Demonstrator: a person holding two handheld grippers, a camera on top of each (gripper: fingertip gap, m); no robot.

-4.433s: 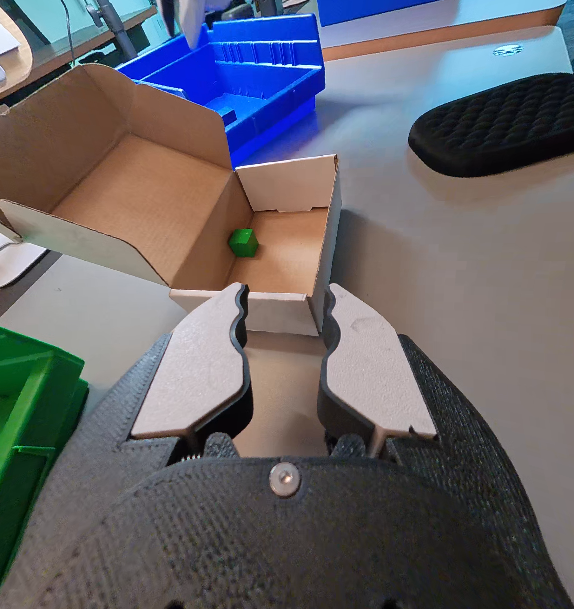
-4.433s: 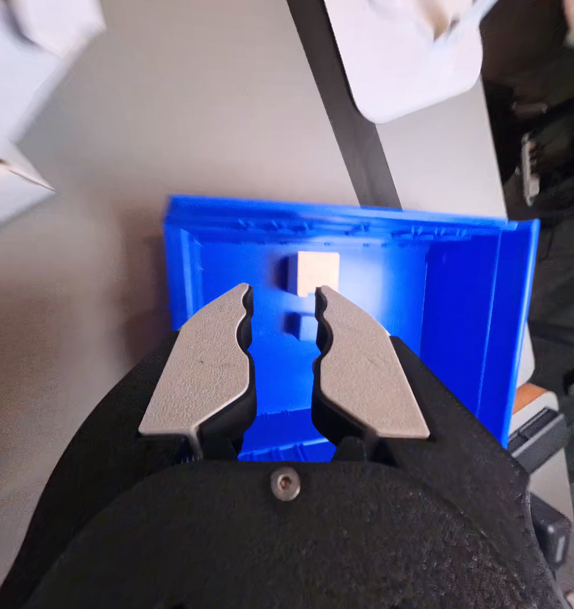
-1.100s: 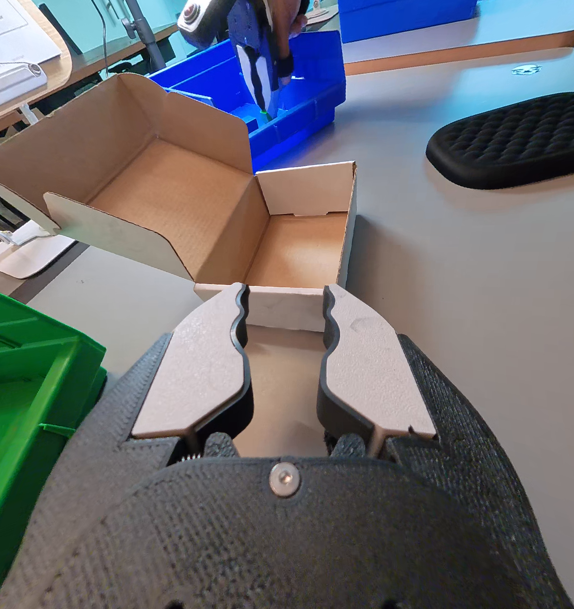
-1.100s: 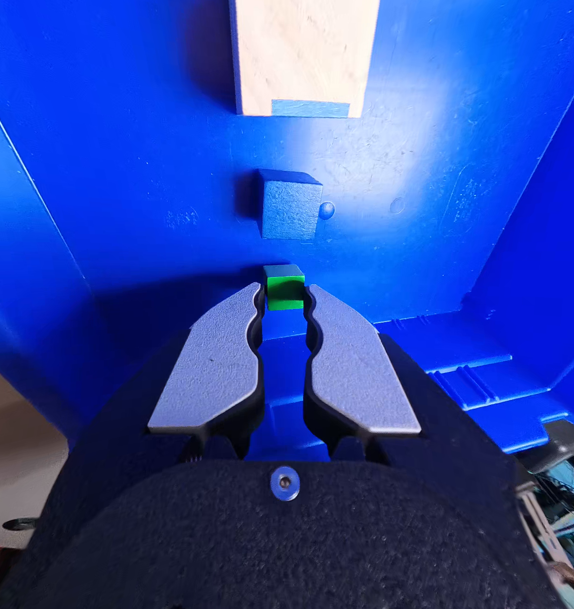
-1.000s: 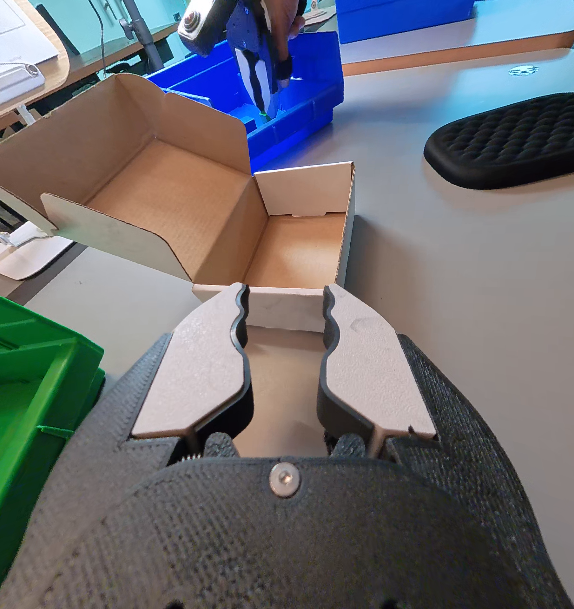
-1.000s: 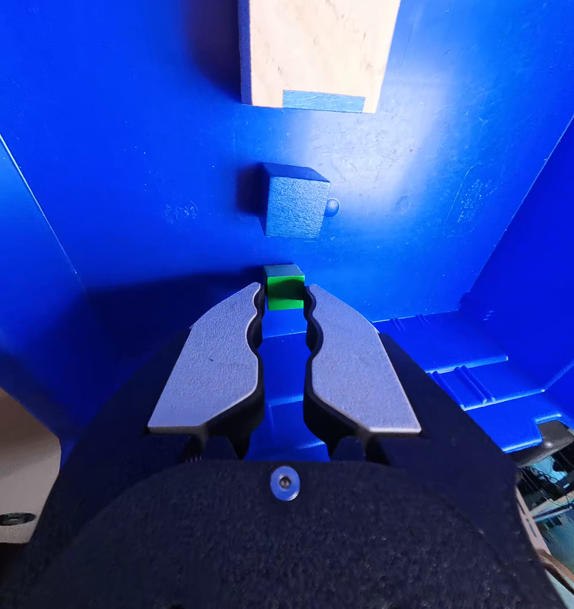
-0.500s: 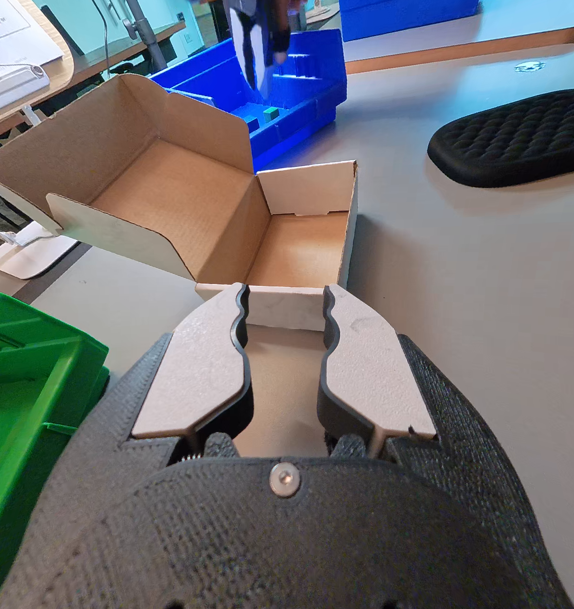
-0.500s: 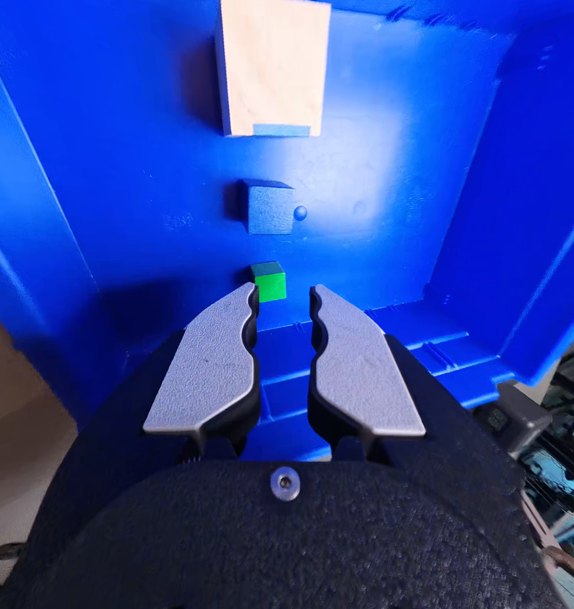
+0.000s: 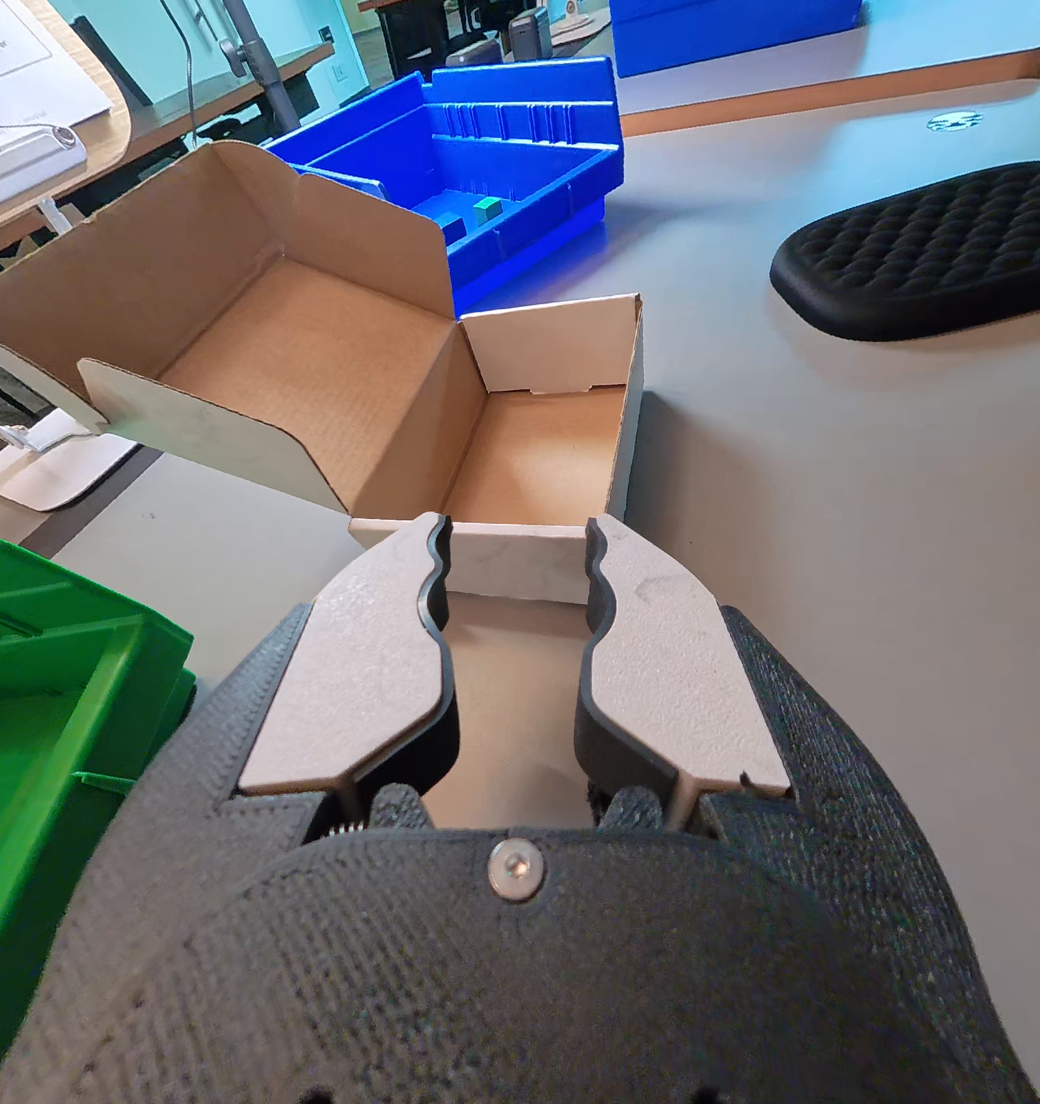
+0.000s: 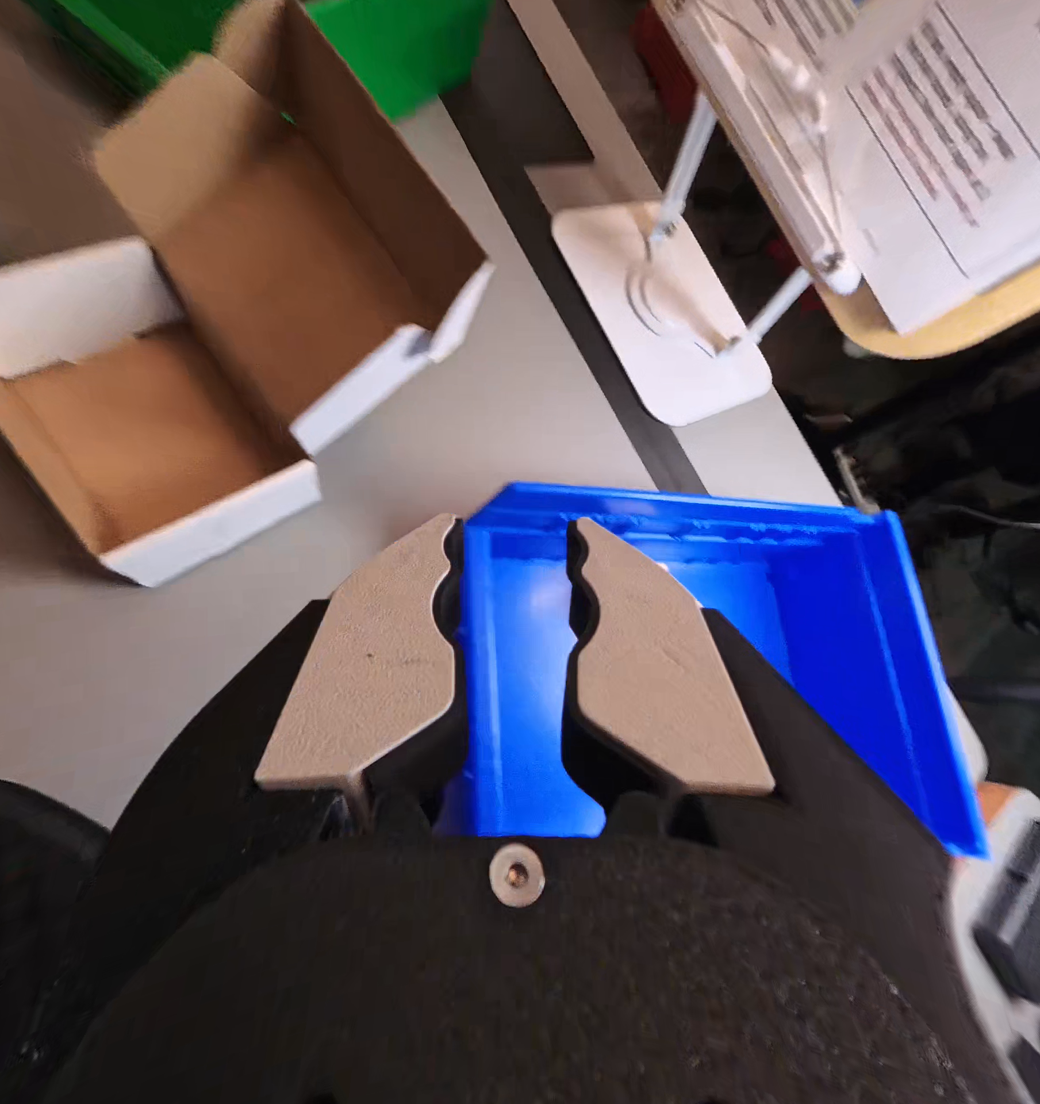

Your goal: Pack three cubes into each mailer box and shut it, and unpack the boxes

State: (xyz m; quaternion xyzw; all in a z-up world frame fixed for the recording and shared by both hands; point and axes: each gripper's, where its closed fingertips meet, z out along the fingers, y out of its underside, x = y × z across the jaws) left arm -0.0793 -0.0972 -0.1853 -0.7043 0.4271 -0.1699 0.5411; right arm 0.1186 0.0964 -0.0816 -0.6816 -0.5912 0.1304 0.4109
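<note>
While the left tool [image 9: 514, 558] sits low, parted and empty, before the open box [image 9: 541, 370], the right tool [image 10: 511, 558] hangs empty, parted, above the blue bin [image 10: 834, 597]; green cube [image 9: 486, 209] inside.

Grey desk [image 9: 804, 537], wood-edged tables [image 9: 834, 95] beyond.
</note>
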